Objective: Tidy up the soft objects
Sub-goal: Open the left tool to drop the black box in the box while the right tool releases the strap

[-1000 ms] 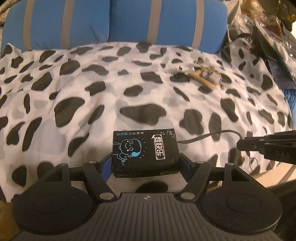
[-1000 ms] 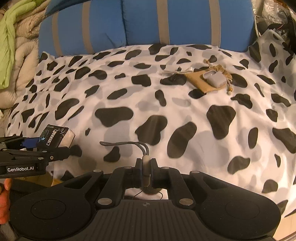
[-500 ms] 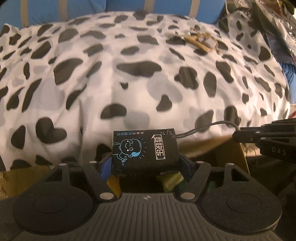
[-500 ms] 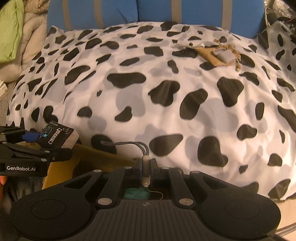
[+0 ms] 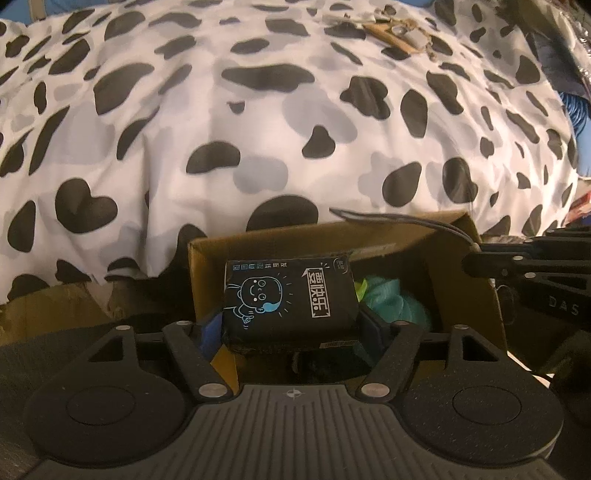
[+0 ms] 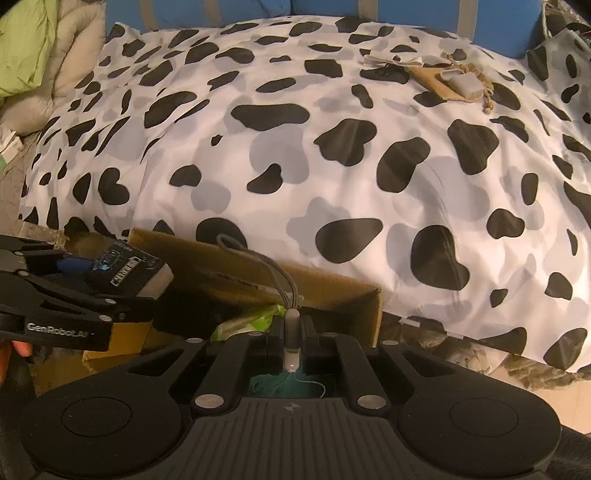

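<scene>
My left gripper (image 5: 291,326) is shut on a black tissue pack (image 5: 291,299) printed with a blue cartoon baby. It hangs over an open cardboard box (image 5: 266,236) at the foot of the bed. Inside the box lie a teal soft thing (image 5: 391,299) and a green packet (image 6: 251,321). My right gripper (image 6: 291,328) is shut on the grey plug (image 6: 291,332) of a cable (image 6: 258,254) that loops up over the box's far wall. In the right wrist view the tissue pack (image 6: 133,269) shows at the left, in the left gripper. The right gripper (image 5: 476,264) enters the left wrist view from the right.
A cow-print duvet (image 6: 332,166) covers the bed beyond the box. A tan pouch with a grey case (image 6: 461,83) lies at its far right. Blue pillows (image 6: 406,11) stand behind, and green and beige bedding (image 6: 33,55) is piled at the left. A hand (image 6: 18,347) shows at the left edge.
Both grippers have drawn back from over the duvet and tipped downward. The cardboard box and its contents have come into view under them. Both grips are unchanged.
</scene>
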A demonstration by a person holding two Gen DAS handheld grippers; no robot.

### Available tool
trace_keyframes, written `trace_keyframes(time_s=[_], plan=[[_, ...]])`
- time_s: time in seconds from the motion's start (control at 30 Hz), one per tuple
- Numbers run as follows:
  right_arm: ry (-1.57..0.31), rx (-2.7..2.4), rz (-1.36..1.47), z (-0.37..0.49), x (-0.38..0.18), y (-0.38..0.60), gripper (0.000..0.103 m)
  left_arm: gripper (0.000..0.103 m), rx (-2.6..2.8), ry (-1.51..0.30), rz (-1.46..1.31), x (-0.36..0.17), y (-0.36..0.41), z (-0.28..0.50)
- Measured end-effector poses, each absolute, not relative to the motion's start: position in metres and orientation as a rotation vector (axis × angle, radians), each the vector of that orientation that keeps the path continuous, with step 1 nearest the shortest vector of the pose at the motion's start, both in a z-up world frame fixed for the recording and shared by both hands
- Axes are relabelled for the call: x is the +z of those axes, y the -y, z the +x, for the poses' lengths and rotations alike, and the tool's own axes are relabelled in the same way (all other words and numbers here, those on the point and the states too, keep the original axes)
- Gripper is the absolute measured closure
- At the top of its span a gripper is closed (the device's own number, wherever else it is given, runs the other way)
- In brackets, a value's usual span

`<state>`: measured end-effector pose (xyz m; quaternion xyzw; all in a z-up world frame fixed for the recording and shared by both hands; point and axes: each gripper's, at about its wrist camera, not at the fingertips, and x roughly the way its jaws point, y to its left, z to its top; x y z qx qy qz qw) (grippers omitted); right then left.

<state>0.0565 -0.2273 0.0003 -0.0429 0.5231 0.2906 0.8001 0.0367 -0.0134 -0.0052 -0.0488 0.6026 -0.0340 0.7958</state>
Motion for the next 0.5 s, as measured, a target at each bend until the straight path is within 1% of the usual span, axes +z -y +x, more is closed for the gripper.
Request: trace_keyframes(time_s=[0.03,0.1,0.17,0.5], plan=[[-1.127,0.627,-0.094,0.056,0.0,0.227,0.092,0.03,-0.073,-1.305,-0.115,-0.007,0.013,0.037],[-1.148,0.641,-0.103,0.054,-0.002,0.225,0.092,0.021,-0.071,-1.314,-0.136,-0.01,0.01,0.037],[-1.163,0.66,-0.114,0.051,-0.004,0.222,0.092,0.017,-0.067,-1.307,-0.151,-0.009,0.009,0.037],[-1.186,0.682,-0.137,0.035,-0.004,0.223,0.092,0.016,-0.017,-1.285,-0.162,-0.004,0.006,0.038]])
